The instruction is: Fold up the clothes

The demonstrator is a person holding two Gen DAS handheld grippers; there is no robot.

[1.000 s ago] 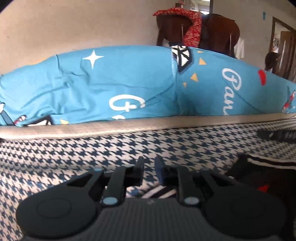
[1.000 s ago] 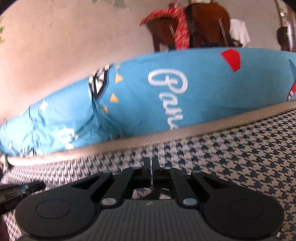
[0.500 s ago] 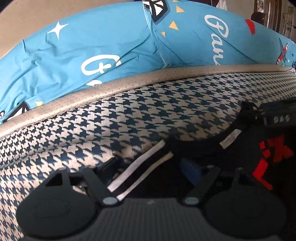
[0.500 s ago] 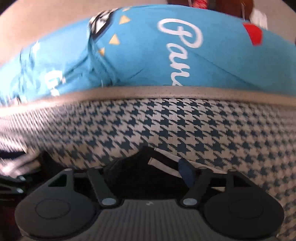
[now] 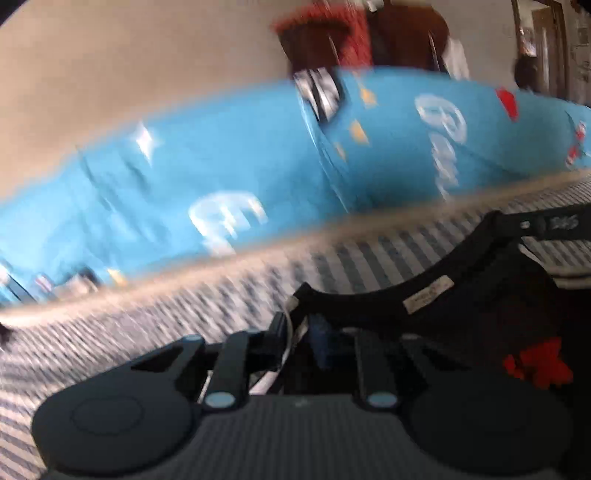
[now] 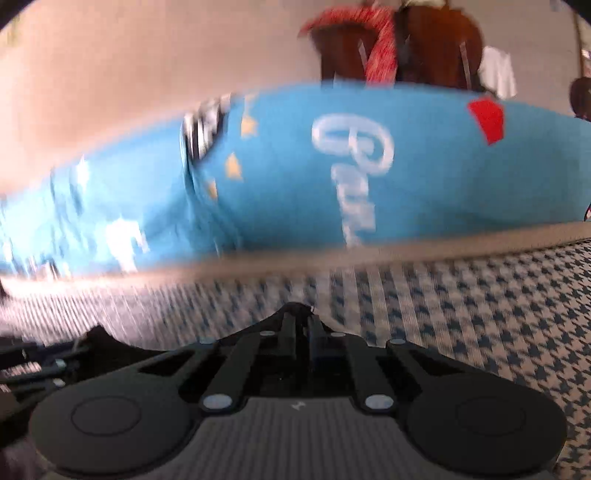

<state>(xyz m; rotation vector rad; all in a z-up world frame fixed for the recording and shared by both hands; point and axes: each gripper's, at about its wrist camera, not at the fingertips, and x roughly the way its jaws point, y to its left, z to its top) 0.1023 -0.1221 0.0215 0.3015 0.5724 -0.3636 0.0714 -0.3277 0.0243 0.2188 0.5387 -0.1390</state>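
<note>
A black garment (image 5: 461,314) with white stripes, a neck label and a red print lies on the houndstooth surface (image 5: 369,258). My left gripper (image 5: 301,332) is shut on its striped edge beside the neckline. In the right wrist view my right gripper (image 6: 303,328) is shut on a peak of the same black garment (image 6: 295,309). The left wrist view shows the right gripper (image 5: 546,223) at the garment's far right corner. The left gripper (image 6: 33,369) shows at the left edge of the right wrist view. Both views are motion-blurred.
Two blue printed pillows (image 5: 221,177) (image 6: 369,166) line the back of the houndstooth surface (image 6: 480,295), behind a beige border strip. Beyond them a dark wooden chair (image 6: 436,44) carries a red cloth (image 6: 369,33), in front of a plain wall.
Half a second ago both grippers stood wide open over the garment's neck edge. Both have now shut on the fabric, and the views have swung upward with blur.
</note>
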